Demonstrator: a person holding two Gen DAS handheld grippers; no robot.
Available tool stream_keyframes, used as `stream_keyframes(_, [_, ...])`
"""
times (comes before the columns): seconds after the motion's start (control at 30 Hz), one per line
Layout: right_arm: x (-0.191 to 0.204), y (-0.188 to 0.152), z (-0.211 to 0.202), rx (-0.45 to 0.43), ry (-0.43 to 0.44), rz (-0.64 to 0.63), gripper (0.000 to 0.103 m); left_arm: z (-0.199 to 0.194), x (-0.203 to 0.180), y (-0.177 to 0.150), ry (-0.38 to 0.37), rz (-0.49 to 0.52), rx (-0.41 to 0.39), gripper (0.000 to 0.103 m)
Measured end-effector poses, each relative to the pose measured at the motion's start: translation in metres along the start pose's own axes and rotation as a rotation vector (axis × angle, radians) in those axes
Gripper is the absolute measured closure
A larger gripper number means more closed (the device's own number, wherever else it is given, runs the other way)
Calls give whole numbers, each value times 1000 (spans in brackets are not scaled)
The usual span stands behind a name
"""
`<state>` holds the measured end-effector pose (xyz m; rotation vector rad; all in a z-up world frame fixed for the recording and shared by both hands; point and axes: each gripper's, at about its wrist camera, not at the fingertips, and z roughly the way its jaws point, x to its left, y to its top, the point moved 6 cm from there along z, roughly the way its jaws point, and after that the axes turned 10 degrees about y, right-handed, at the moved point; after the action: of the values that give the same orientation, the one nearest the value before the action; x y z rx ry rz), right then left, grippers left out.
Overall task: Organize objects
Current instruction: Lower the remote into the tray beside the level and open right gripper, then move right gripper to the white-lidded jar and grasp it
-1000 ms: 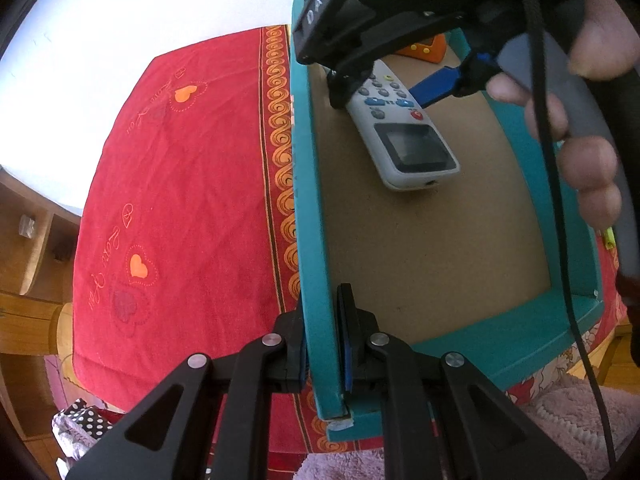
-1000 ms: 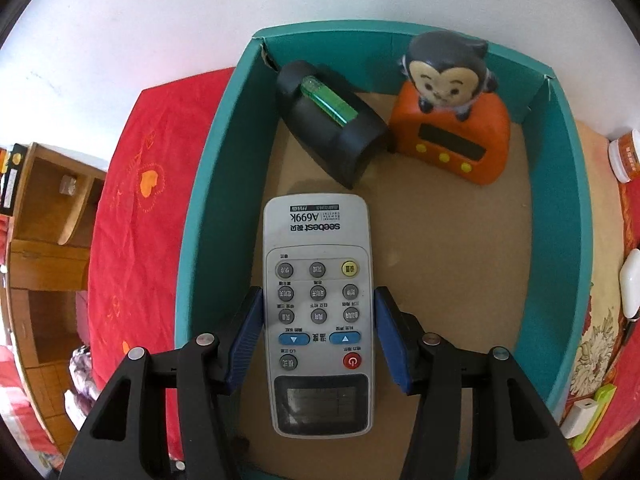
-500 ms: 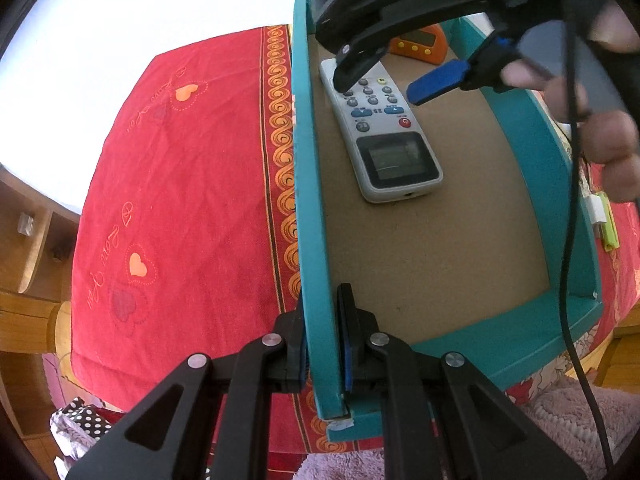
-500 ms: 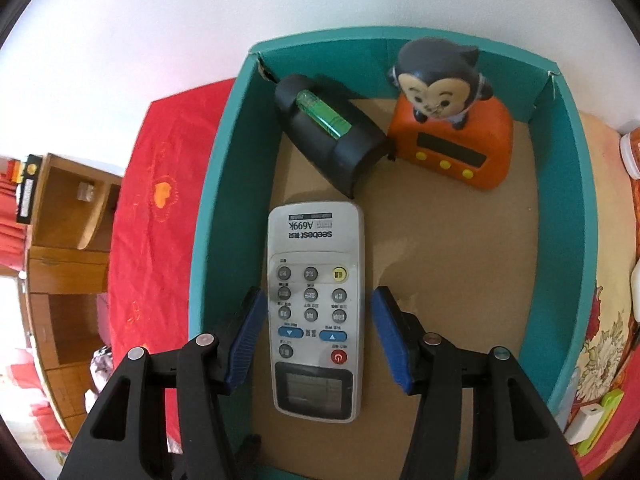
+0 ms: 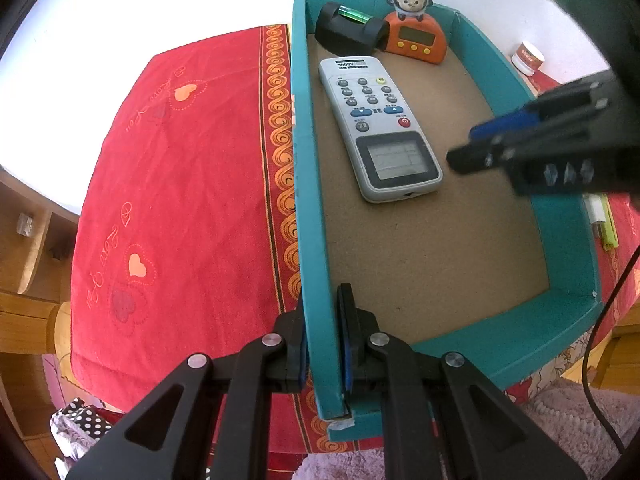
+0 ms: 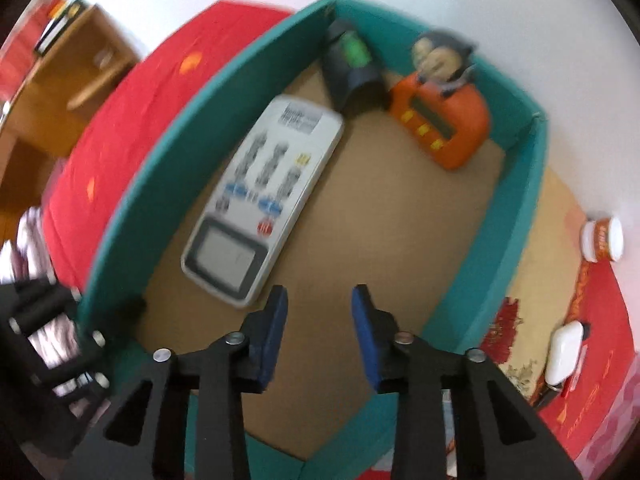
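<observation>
Left claw (image 5: 322,332) clamped on teal box wall (image 5: 316,280); right claw (image 6: 320,320) closing, empty, remote (image 6: 260,196) lying beyond-left, orange clock (image 6: 444,128) farther.

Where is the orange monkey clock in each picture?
Left wrist view: orange monkey clock near the top, in the teal box's far end.
Right wrist view: clock upper right of centre, blurred, same far end.
Shared landmark: white remote lying on the box floor.

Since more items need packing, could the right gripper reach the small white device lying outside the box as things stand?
Probably yes: the right gripper is empty, its jaws having just narrowed, and the white device lies uncovered on the cloth beyond the teal box wall.
</observation>
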<state>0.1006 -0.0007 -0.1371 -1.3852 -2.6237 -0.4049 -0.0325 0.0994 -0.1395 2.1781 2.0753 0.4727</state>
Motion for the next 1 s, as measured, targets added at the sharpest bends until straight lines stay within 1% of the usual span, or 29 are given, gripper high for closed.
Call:
stream_keyframes(0.07, [3, -3, 5, -3, 8, -33, 74, 0, 0, 0, 2, 1, 0, 94])
stream_keyframes(0.13, [7, -1, 5, -31, -2, -75, 76, 0, 0, 0, 2, 2, 1, 94])
stream_keyframes(0.2, [10, 3, 5, -47, -2, -86, 76, 1, 0, 0, 3, 2, 1, 94])
stream_keyframes(0.4, [17, 23, 9, -85, -3, -88, 77, 0, 0, 0, 1, 1, 1, 94])
stream_keyframes(0.5, [18, 23, 7, -99, 1, -79, 76, 0, 0, 0, 0, 1, 0, 94])
stream_keyframes(0.6, [20, 17, 3, -121, 27, -43, 76, 0, 0, -1, -10, 0, -3, 94])
stream_keyframes(0.73, [15, 7, -29, -197, 73, 10, 76, 1, 5, -2, -26, -9, 1, 94])
stream_keyframes(0.83, [6, -8, -54, -252, 107, 62, 76, 2, 7, -2, -27, -8, 3, 94])
stream_keyframes(1.0, [-18, -37, -88, -310, 115, 153, 75, 3, 8, -1, -24, -9, 10, 94])
